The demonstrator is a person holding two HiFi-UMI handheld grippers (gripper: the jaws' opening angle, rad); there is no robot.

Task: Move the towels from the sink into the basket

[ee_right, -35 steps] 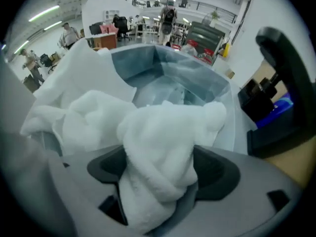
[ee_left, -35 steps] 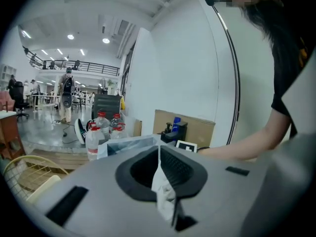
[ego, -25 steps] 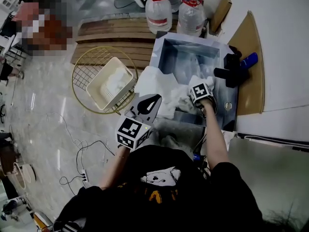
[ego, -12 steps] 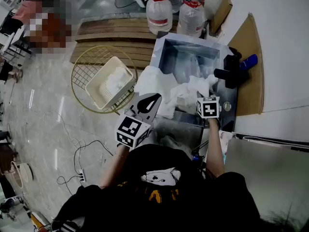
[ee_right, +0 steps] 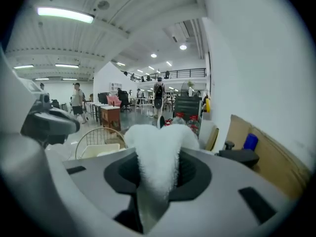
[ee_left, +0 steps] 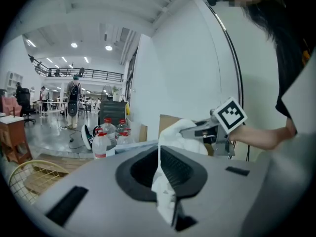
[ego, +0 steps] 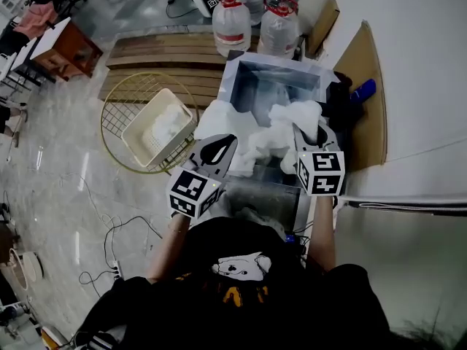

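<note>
**Towel lifted, not yet in the basket**

A white towel [ego: 264,138] hangs at centre frame over the near edge of the sink [ego: 239,70], pinched from both sides. The right gripper [ego: 305,135] is clamped on a thick fold, and the left gripper [ego: 219,146] is closed on a thin edge. The cream basket [ego: 136,128], centre-left, seems to hold white cloth already. What is left is to carry this towel leftward and release it. I cannot tell whether more towels lie in the sink.

Left path: towels [ego: 220,119] heaped over the sink [ego: 230,75] rim, facing the basket [ego: 139,143].
Basket top: open, wire frame [ego: 117,102] ringing it.
Far: bottles [ego: 232,22] block.
Right: black faucet [ego: 338,95] blocks.
</note>
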